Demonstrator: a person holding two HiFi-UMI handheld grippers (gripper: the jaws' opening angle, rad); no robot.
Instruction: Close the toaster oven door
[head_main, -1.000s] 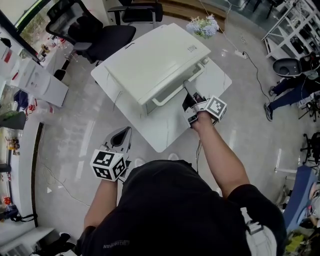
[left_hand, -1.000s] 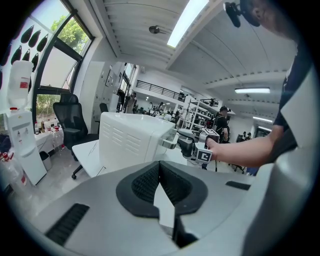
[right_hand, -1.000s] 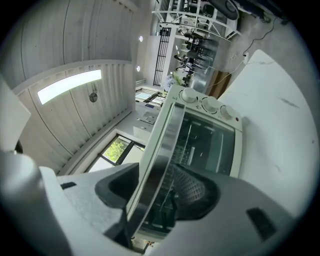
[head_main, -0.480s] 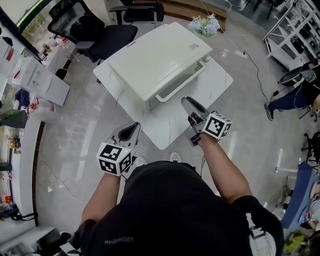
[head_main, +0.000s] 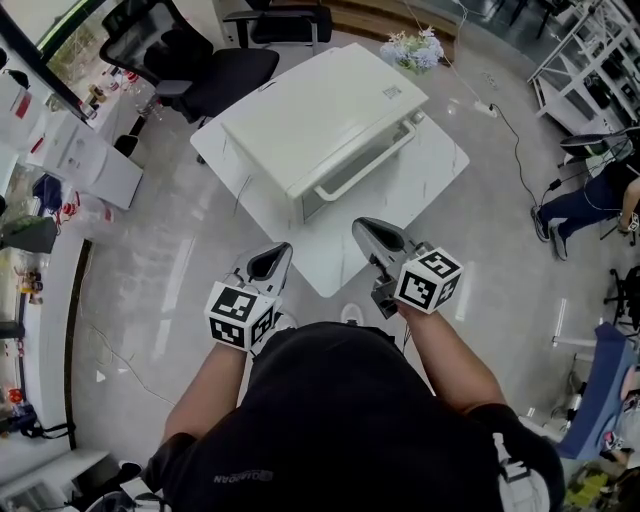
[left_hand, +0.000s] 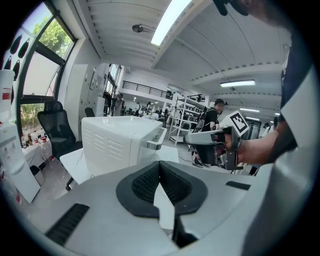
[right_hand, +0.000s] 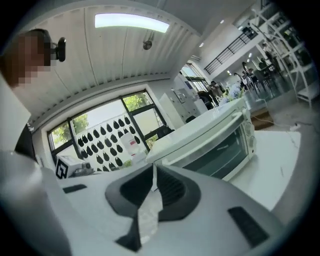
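The white toaster oven (head_main: 310, 120) stands on a white table (head_main: 435, 165), its glass door (head_main: 365, 165) up against the front with the bar handle facing me. My right gripper (head_main: 365, 228) hovers over the table's near corner, a short way back from the door. Its jaws are closing with nothing between them, and in the right gripper view the tips (right_hand: 152, 166) meet in front of the oven (right_hand: 215, 145). My left gripper (head_main: 272, 258) hangs beside the table's near left edge, shut and empty (left_hand: 159, 162). The left gripper view shows the oven's vented side (left_hand: 117, 142).
Two black office chairs (head_main: 210, 70) (head_main: 275, 20) stand behind the table, a bunch of flowers (head_main: 413, 50) beyond its far corner. A white cabinet (head_main: 85, 160) is at the left. A seated person (head_main: 590, 190) and metal shelving (head_main: 590, 50) are at the right.
My right gripper has drawn back from the oven door's handle toward my body and its jaws have come together. The left gripper has risen a little toward the table.
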